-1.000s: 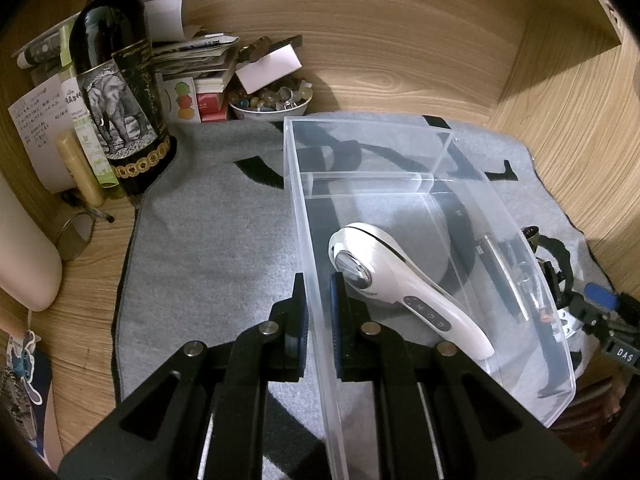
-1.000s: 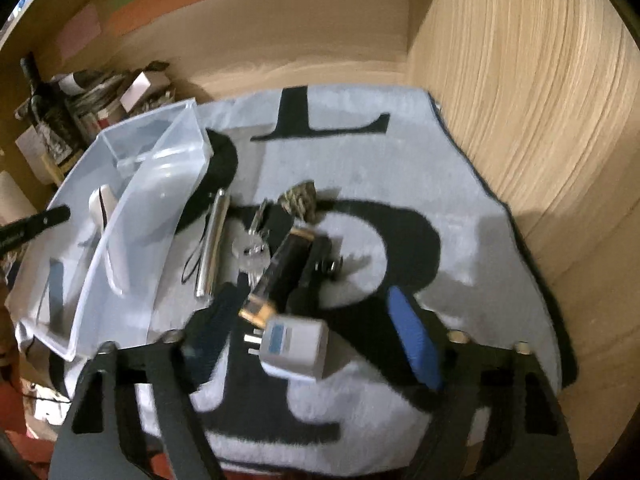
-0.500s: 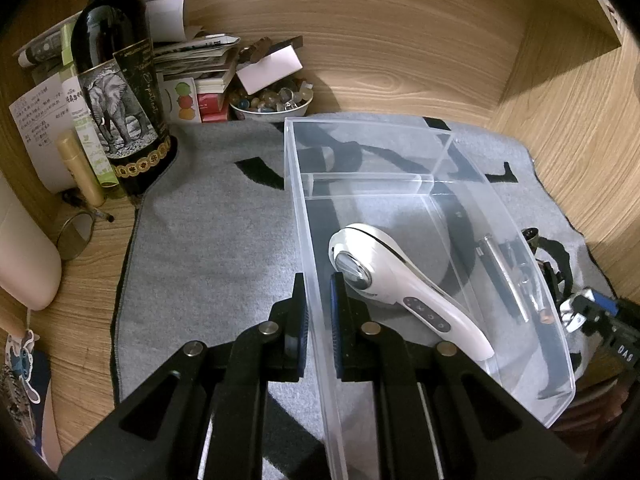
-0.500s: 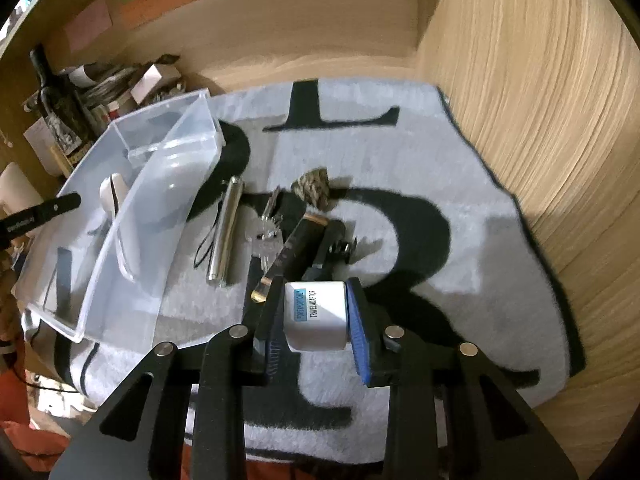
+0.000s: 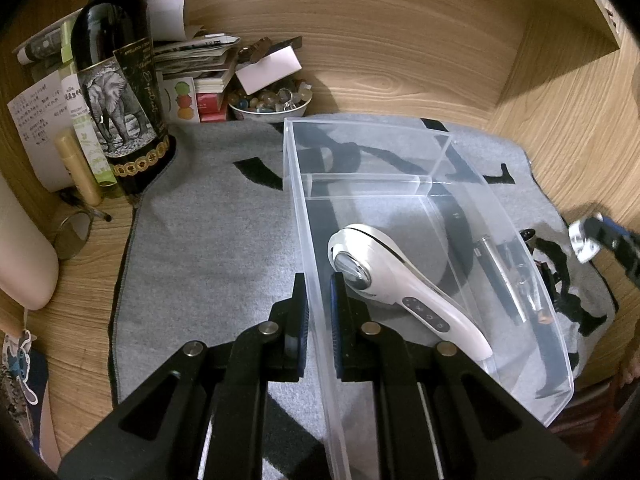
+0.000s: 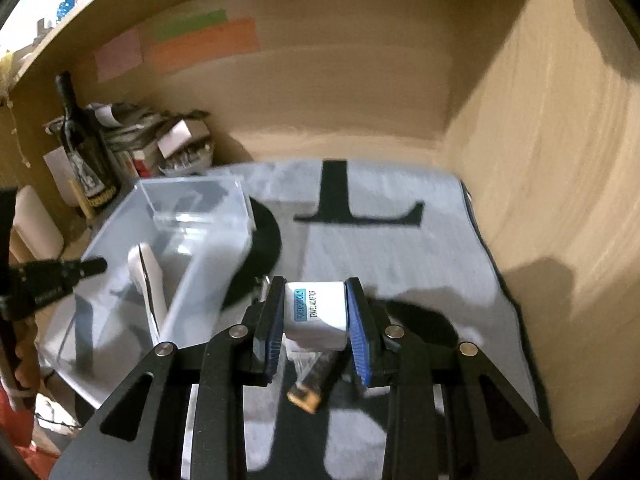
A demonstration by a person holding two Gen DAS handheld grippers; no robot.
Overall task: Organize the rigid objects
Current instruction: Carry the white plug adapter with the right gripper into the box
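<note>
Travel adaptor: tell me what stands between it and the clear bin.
Only the clear bin's near side wall, which the travel adaptor, held by the right gripper, must clear. Inside lies a white handheld device, with free floor around it.

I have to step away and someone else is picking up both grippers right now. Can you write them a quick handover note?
Left hand-held gripper: shut on the near wall of the clear bin, steadying it on the grey mat.
Right hand-held gripper: shut on the white travel adaptor, lifted off the mat, right of the bin.
Done: the white handheld device lies in the bin.
Left: put the adaptor into the bin, then the items beside the bin's right wall, including a black-and-gold stick. Those are only partly visible.
</note>
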